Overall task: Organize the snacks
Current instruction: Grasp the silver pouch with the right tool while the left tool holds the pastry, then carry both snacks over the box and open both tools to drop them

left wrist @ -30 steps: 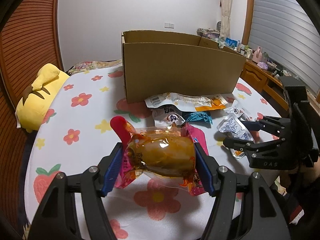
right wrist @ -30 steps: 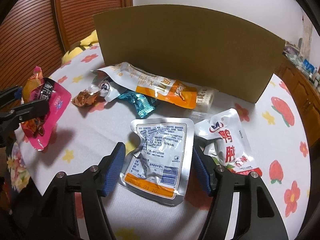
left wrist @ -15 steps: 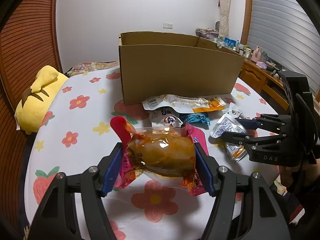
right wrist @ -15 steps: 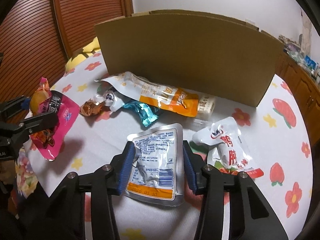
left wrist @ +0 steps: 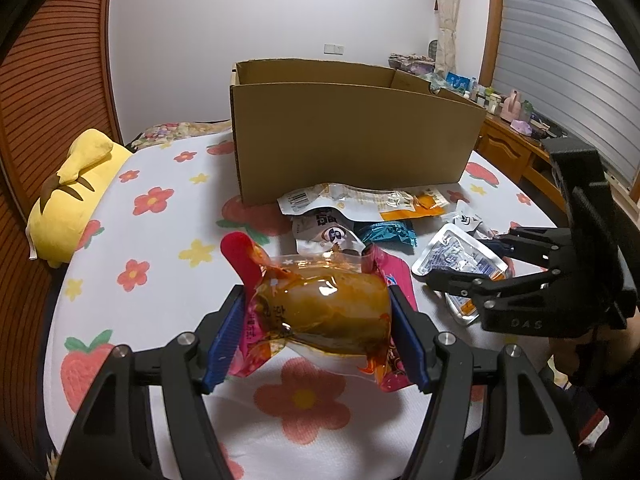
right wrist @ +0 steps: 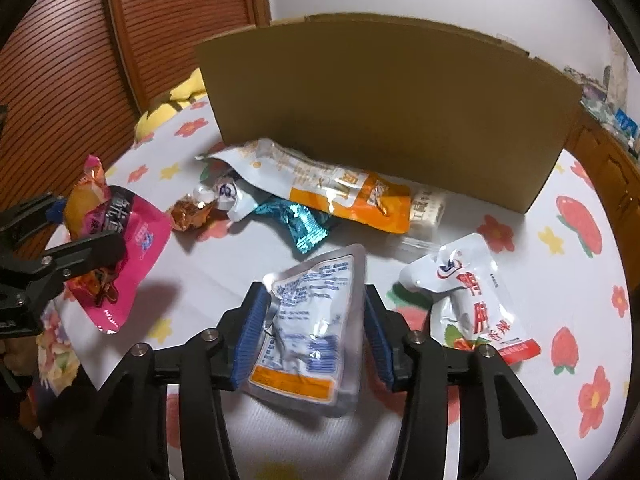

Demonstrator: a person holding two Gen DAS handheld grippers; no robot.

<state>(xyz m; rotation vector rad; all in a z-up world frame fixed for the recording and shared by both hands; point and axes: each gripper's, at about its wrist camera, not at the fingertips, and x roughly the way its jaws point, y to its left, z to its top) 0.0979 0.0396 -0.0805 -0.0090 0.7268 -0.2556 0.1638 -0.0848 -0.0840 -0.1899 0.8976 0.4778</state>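
Observation:
My left gripper (left wrist: 318,332) is shut on a pink and clear snack pouch (left wrist: 324,312) and holds it above the flowered cloth; the pouch also shows in the right wrist view (right wrist: 116,248). My right gripper (right wrist: 312,332) is shut on a silver foil pouch (right wrist: 312,328) and holds it lifted; it shows at the right of the left wrist view (left wrist: 460,264). An open cardboard box (left wrist: 352,140) stands behind the pile. Loose snacks lie before the box: an orange and white pouch (right wrist: 320,188), a teal wrapper (right wrist: 300,224), a white and red pouch (right wrist: 472,292).
A yellow plush toy (left wrist: 76,184) lies at the left edge of the cloth. A small copper wrapper (right wrist: 188,216) and a white packet (right wrist: 224,196) lie in the pile. A wooden dresser (left wrist: 516,148) with small items stands at the right.
My right gripper closed on the silver foil pouch and lifted it off the cloth. My left gripper kept its pouch and rose slightly, so the box's open top shows.

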